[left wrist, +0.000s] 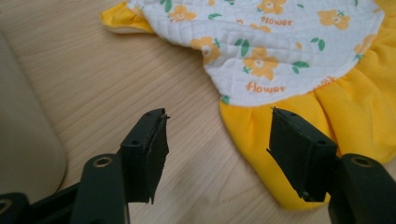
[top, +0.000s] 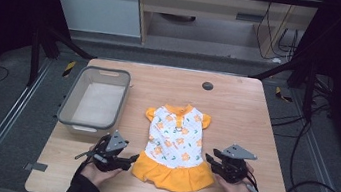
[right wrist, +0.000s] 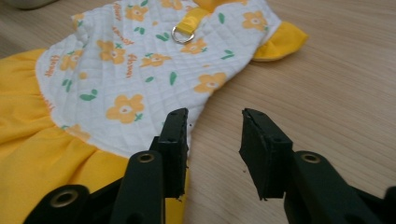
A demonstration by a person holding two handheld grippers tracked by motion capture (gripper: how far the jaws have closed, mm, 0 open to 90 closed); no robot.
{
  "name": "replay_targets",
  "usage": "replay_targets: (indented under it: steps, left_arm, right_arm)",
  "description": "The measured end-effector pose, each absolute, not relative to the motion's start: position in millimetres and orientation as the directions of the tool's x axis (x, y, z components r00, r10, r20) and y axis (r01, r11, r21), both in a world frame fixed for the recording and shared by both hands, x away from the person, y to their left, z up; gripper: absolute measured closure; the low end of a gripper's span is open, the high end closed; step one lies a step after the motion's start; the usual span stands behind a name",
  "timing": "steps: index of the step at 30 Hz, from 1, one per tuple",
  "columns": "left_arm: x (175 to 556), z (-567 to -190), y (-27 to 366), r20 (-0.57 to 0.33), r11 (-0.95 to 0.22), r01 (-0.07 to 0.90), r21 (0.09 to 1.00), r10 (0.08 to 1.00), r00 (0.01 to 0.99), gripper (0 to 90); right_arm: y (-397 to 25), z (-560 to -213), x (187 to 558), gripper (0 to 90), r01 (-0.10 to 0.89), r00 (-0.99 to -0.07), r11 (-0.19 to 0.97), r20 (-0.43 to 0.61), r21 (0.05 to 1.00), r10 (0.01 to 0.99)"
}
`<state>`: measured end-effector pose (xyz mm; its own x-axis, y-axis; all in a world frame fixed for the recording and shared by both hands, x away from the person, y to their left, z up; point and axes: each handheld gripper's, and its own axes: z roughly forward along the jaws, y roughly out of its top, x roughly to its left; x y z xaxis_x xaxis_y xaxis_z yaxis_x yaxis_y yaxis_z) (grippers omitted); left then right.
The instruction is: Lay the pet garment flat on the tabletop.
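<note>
A small dress [top: 175,147] lies flat on the counter [top: 237,110], right of a grey bin [top: 70,103]. The left tool [top: 130,160] sits at the skirt's left edge, the right tool [top: 210,160] at its right edge; both have their jaws apart, gripping nothing.

High view looks forward and down over the desk [top: 238,100]; both gripper views sit low and close, facing inward from opposite sides, sharing the dress [top: 175,144].
</note>
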<state>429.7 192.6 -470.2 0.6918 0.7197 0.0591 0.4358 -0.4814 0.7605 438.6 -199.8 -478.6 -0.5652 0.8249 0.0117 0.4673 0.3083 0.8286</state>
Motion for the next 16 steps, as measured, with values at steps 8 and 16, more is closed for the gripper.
replay_targets:
  steps: [8,16]
  left_arm:
    - [415.7,-470.6,225.4,0.052,-0.435,0.443,0.784,0.757,0.651,29.1]
    - [410.5,-472.0,259.7,0.038,-0.376,0.471,0.798,0.811,0.584,24.4]
  right_arm:
    - [-225.2,-479.2,434.5,45.6,0.474,-0.494,0.261,0.008,0.841,0.87]
    - [-244.7,-483.7,431.6,36.2,0.513,-0.423,0.206,0.036,0.833,0.905]
